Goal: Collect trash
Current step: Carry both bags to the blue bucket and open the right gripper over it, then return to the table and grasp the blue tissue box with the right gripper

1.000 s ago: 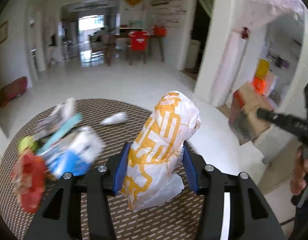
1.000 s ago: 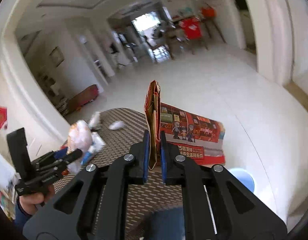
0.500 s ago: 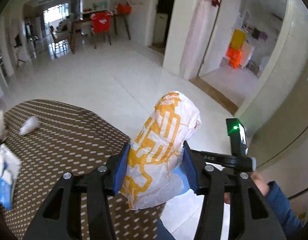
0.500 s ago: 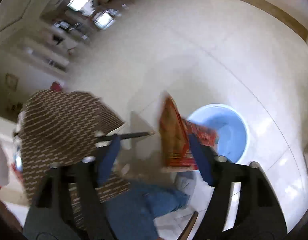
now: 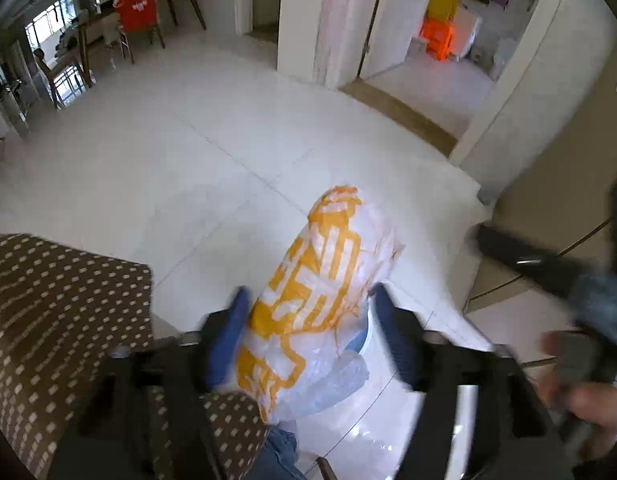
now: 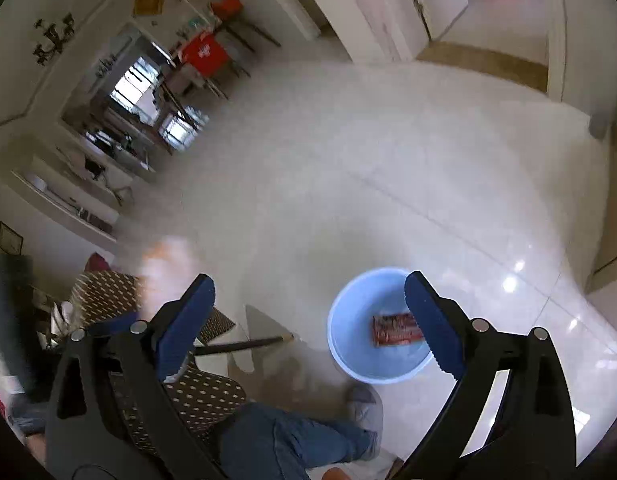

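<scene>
My left gripper point(image 5: 308, 320) is shut on a white and orange plastic bag point(image 5: 320, 280) and holds it in the air past the table edge, over the white floor. My right gripper point(image 6: 308, 312) is open wide and empty above a light blue bucket point(image 6: 348, 344) on the floor. A red snack packet point(image 6: 396, 330) lies flat inside the bucket. The bag shows as a blur at the left of the right wrist view point(image 6: 168, 268).
The brown dotted table point(image 5: 48, 320) is at lower left; it also shows in the right wrist view point(image 6: 204, 396). The person's jeans leg point(image 6: 292, 440) and grey shoe point(image 6: 366, 408) are beside the bucket. A doorway point(image 5: 428, 64) lies ahead to the right.
My right gripper opened and the red packet dropped into the blue bucket. My left gripper swung right off the table with the bag, toward the floor.
</scene>
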Demonstrator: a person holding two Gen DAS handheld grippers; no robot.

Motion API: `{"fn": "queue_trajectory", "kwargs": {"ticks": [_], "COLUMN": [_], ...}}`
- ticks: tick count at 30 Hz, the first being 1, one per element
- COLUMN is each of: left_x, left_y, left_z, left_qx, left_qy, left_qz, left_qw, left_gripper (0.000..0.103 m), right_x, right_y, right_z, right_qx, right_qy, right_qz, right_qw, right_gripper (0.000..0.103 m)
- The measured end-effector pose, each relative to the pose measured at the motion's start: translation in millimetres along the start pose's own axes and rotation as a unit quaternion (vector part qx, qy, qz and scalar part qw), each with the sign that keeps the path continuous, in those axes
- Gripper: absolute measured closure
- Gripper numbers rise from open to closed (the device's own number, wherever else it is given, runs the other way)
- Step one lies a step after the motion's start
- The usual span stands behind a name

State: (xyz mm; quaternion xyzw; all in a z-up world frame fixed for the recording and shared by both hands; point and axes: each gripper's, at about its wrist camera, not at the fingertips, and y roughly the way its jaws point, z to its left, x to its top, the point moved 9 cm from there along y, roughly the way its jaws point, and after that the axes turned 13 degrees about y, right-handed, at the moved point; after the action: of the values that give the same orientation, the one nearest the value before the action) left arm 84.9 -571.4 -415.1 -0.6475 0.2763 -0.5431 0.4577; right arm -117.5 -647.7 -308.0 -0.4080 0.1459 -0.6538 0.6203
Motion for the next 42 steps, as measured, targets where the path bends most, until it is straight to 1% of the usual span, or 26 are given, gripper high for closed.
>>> {"fn": "queue_trajectory", "kwargs": {"ticks": [1, 3, 5, 9, 11, 17, 19, 20, 24, 29, 32, 35, 38, 42], "left_x": [1.9, 5.7, 6.6, 3.7, 0.4, -4.8, -8.1, -11.5, -23.4, -35.5, -53.0, -67.9, -89.7, -131.2], "left_y": [4.6, 6.0, 0.9, -33.3, -51.9, -122.8, -150.0, -159.0, -206.3, -246.7, -272.5, -291.9, -308.8, -335.0], "left_z": [-0.1, 2.5, 6.4, 17.4, 20.1, 26.7, 30.2, 33.9, 46.5, 58.9, 76.4, 89.4, 106.3, 136.9], "left_qx": [0.007, 0.027, 0.032, 0.040, 0.042, 0.061, 0.071, 0.073, 0.094, 0.128, 0.153, 0.168, 0.192, 0.233], "left_qy": [0.004, 0.011, 0.004, -0.020, -0.027, -0.042, -0.046, -0.048, -0.057, -0.067, -0.079, -0.091, -0.109, -0.141], "left_qz": [0.003, -0.001, -0.005, -0.034, -0.049, -0.113, -0.136, -0.143, -0.176, -0.195, -0.206, -0.214, -0.223, -0.224], "left_qw": [1.0000, 0.9996, 0.9995, 0.9984, 0.9976, 0.9908, 0.9871, 0.9859, 0.9781, 0.9700, 0.9634, 0.9580, 0.9494, 0.9358], "left_gripper": [0.011, 0.011, 0.011, 0.010, 0.010, 0.009, 0.009, 0.009, 0.008, 0.008, 0.008, 0.008, 0.008, 0.008], "right_x": [-0.3, 7.6, 14.6, 12.6, 9.2, -4.2, -9.9, -14.7, -27.4, -46.4, -57.9, -74.0, -95.0, -131.8], "right_y": [-7.4, -20.5, -24.9, -33.2, -30.4, -37.7, -40.0, -42.9, -51.5, -58.9, -62.6, -62.8, -62.5, -55.9], "right_z": [3.8, 10.8, 12.3, 26.9, 39.5, 88.2, 107.9, 122.3, 157.3, 200.1, 226.1, 251.5, 270.7, 305.4], "right_qx": [0.004, 0.009, 0.008, 0.003, 0.003, 0.024, 0.033, 0.039, 0.052, 0.068, 0.076, 0.086, 0.096, 0.109], "right_qy": [-0.002, -0.009, -0.014, -0.021, -0.028, -0.067, -0.081, -0.089, -0.114, -0.149, -0.170, -0.193, -0.219, -0.262], "right_qz": [-0.006, -0.018, -0.028, -0.039, -0.042, -0.045, -0.046, -0.046, -0.049, -0.051, -0.050, -0.045, -0.039, -0.028], "right_qw": [1.000, 1.000, 0.999, 0.999, 0.999, 0.996, 0.995, 0.994, 0.991, 0.985, 0.981, 0.976, 0.970, 0.959], "right_gripper": [0.008, 0.007, 0.006, 0.006, 0.006, 0.006, 0.006, 0.006, 0.006, 0.006, 0.006, 0.006, 0.006, 0.006]}}
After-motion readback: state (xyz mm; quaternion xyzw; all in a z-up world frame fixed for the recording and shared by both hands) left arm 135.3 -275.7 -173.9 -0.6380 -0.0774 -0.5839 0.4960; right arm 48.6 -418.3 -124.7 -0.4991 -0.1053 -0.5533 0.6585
